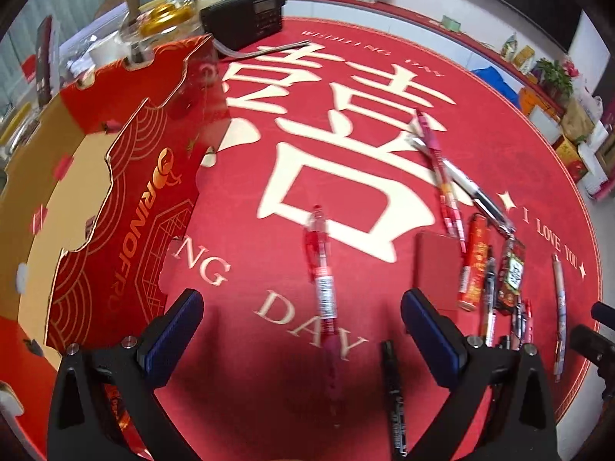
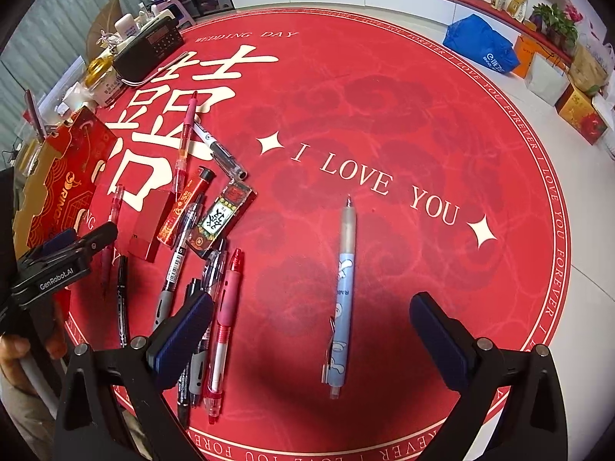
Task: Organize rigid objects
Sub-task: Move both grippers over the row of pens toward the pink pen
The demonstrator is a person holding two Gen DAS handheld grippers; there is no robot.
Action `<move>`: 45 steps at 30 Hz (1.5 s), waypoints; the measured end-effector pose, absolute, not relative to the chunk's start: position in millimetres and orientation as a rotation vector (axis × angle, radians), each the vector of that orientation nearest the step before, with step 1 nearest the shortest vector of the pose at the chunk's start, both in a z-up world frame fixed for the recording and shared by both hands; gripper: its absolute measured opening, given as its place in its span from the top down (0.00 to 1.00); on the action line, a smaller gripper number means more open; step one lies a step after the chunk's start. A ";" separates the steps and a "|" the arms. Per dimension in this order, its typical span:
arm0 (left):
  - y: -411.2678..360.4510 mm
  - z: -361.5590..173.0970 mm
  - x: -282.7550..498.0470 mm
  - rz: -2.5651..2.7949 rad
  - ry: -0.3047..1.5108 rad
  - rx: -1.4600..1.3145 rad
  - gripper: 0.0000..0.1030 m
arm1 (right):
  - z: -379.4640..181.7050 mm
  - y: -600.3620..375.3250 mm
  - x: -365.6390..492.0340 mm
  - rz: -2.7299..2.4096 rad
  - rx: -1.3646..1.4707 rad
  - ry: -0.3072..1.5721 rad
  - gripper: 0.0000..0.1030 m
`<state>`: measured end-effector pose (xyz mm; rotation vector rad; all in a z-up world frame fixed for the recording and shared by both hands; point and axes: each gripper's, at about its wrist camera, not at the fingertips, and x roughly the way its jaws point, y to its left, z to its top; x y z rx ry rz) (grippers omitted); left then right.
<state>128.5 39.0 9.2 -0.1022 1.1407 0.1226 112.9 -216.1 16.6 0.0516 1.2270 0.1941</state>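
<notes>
Several pens lie on a round red mat point(image 1: 346, 88). My left gripper point(image 1: 303, 315) is open and empty, with a red pen point(image 1: 322, 269) lying lengthwise between its fingers and a black marker point(image 1: 394, 395) beside the right finger. A red cardboard box point(image 1: 127, 207) stands open to its left. My right gripper point(image 2: 311, 322) is open and empty above a light blue pen point(image 2: 342, 296). A pink-red pen point(image 2: 223, 326) and black pens point(image 2: 175, 265) lie by its left finger. The left gripper shows in the right wrist view point(image 2: 69, 246).
A pile at the mat's middle holds a small red box point(image 2: 148, 226), a red tube point(image 2: 184, 207), a printed packet point(image 2: 221, 219), a pink pen point(image 2: 185, 138) and a clear pen point(image 2: 219, 150). A black radio point(image 1: 246, 15) and clutter sit behind. A blue bag point(image 2: 480, 42) lies on the floor.
</notes>
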 end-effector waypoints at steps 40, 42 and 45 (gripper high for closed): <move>24.8 -13.3 139.6 0.185 1.216 -0.135 0.00 | -22.5 -220.5 137.3 0.087 -0.068 1.326 0.00; 24.7 -13.4 139.1 0.179 1.211 -0.133 0.00 | -23.0 -221.1 138.1 0.089 -0.063 1.330 0.00; 23.8 -13.8 138.0 0.177 1.191 -0.125 0.00 | -22.3 -221.8 140.3 0.102 -0.074 1.335 0.00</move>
